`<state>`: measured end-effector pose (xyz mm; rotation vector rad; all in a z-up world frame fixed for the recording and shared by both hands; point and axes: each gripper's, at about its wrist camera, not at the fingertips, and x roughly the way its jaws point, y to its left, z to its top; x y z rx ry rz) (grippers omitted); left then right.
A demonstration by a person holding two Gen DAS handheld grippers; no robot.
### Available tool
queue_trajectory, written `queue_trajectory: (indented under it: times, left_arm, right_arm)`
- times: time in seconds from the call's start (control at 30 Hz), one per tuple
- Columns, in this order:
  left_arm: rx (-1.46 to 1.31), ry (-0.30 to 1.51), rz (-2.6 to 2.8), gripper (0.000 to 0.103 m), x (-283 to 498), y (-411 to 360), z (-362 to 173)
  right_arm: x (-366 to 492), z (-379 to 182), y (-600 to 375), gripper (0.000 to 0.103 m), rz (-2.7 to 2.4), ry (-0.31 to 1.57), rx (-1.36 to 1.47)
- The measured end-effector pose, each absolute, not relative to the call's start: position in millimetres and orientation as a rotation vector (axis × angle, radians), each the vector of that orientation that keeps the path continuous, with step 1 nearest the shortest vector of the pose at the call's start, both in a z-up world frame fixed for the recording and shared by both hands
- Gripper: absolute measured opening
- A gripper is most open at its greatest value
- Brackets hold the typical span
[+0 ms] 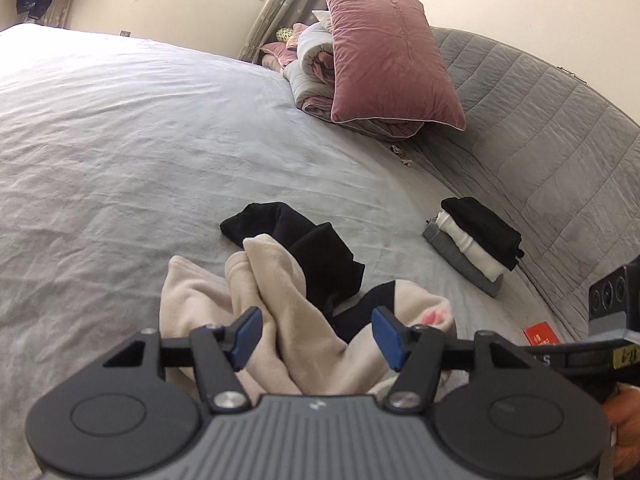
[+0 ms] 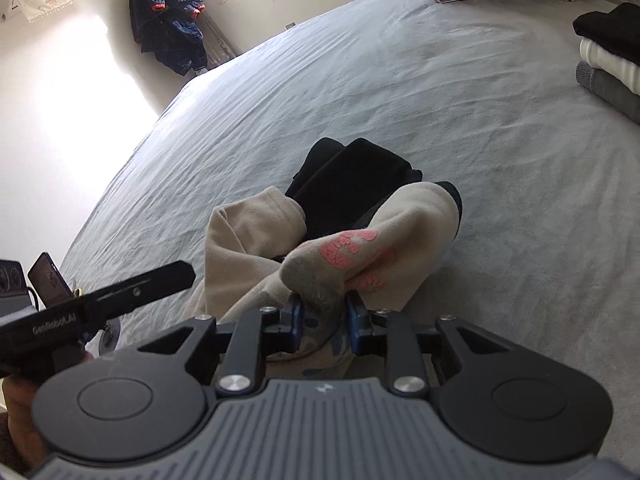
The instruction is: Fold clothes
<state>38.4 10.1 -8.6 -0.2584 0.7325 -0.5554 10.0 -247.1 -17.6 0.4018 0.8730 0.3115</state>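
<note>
Left wrist view: left hand-held gripper (image 1: 316, 334) stands spread wide over a crumpled beige garment (image 1: 276, 300) lying on the grey bed (image 1: 120, 140), gripping nothing. A black garment (image 1: 304, 240) lies against it; a folded stack (image 1: 476, 240) sits near the headboard.

Right wrist view: right hand-held gripper (image 2: 323, 318) is pinching the beige garment's pink-printed edge, raised off the bed.
</note>
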Motion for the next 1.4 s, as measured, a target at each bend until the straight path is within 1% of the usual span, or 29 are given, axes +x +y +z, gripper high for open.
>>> queue_trajectory:
  times: [0.03, 0.07, 0.1, 0.17, 0.2, 0.37, 0.53, 0.57, 0.6, 0.63, 0.67, 0.83, 1.0, 1.4]
  left_arm:
    - [-0.245, 0.731, -0.540, 0.054, 40, 5, -11]
    - [-0.230, 0.728, -0.524, 0.042, 41, 1, -14]
    - [-0.220, 0.722, -0.507, 0.026, 41, -2, -16]
    - [-0.207, 0.707, -0.473, 0.008, 42, -5, -19]
    - [-0.211, 0.696, -0.465, 0.006, 41, -5, -19]
    - [-0.226, 0.604, -0.454, 0.005, 23, -5, -6]
    - [-0.256, 0.506, -0.493, 0.005, -2, 8, 13]
    - [-0.258, 0.499, -0.497, 0.005, -6, 11, 16]
    - [-0.257, 0.500, -0.494, 0.005, -10, 14, 19]
    - [-0.255, 0.506, -0.488, 0.005, -14, 16, 21]
    - [-0.255, 0.514, -0.480, 0.005, -17, 20, 24]
    - [-0.234, 0.515, -0.432, 0.005, -36, 44, 34]
    - [-0.195, 0.527, -0.343, 0.005, -48, 77, 27]
    - [-0.121, 0.689, -0.131, 0.005, -54, 145, -12]
  right_arm:
    - [6, -21, -247, 0.025, 0.316, 0.886, 0.390]
    - [3, -25, -248, 0.025, 0.318, 0.899, 0.384]
    - [0, -29, -250, 0.025, 0.319, 0.911, 0.382]
    - [-5, -37, -256, 0.025, 0.318, 0.931, 0.389]
    - [-7, -40, -259, 0.025, 0.319, 0.938, 0.399]
    - [-18, -37, -275, 0.025, 0.339, 0.926, 0.462]
    - [-23, -19, -285, 0.031, 0.361, 0.865, 0.513]
    - [-23, -15, -286, 0.037, 0.363, 0.849, 0.515]
    - [-23, -11, -287, 0.046, 0.359, 0.834, 0.516]
    - [-23, -8, -287, 0.049, 0.353, 0.820, 0.517]
    - [-22, -5, -287, 0.052, 0.347, 0.809, 0.517]
    - [-13, -5, -295, 0.058, 0.282, 0.802, 0.532]
    - [-1, -14, -306, 0.059, 0.197, 0.828, 0.564]
    - [18, -23, -285, 0.059, 0.217, 0.868, 0.601]
